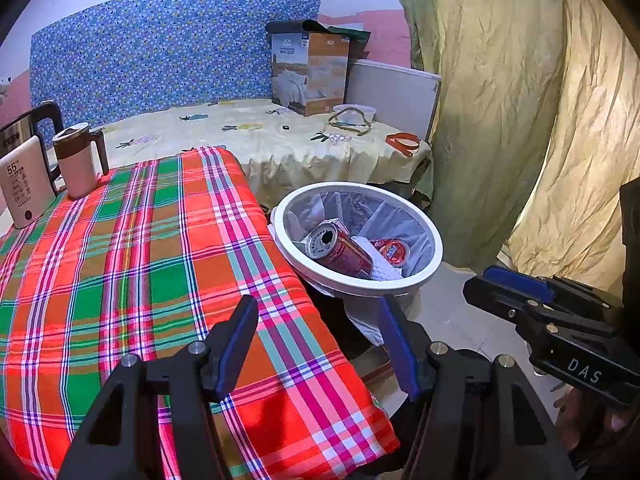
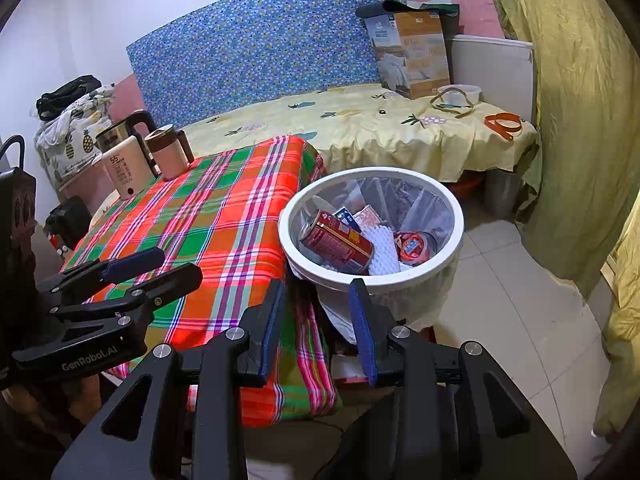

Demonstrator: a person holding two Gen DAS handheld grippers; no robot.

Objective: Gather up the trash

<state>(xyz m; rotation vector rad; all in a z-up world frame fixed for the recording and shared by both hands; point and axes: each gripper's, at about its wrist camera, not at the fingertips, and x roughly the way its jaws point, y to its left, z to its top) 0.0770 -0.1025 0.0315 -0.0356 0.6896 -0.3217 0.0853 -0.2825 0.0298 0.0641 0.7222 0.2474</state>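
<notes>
A white round trash bin (image 1: 434, 256) (image 2: 458, 216) with a clear liner stands on the floor beside the plaid-covered table (image 1: 160, 248) (image 2: 216, 216). Inside lie a red drink can (image 1: 340, 250) (image 2: 336, 242), a white crumpled foam sheet (image 2: 382, 248), a red round lid (image 1: 394, 251) (image 2: 414, 248) and small packets. My left gripper (image 1: 318, 306) hangs open over the table's near corner, nothing between its fingers. My right gripper (image 2: 318, 288) is open too, empty, just short of the bin's near rim. Each gripper shows in the other's view: the right gripper (image 1: 492, 276), the left gripper (image 2: 176, 262).
A mug (image 1: 80, 160) (image 2: 170, 152), a white box (image 1: 22, 182) and a kettle (image 2: 120, 132) stand at the table's far left. Behind is a bed (image 1: 280, 132) with a carton (image 1: 310, 70), a bowl and orange straps. A yellow curtain (image 1: 520, 120) hangs right; tiled floor (image 2: 520, 300).
</notes>
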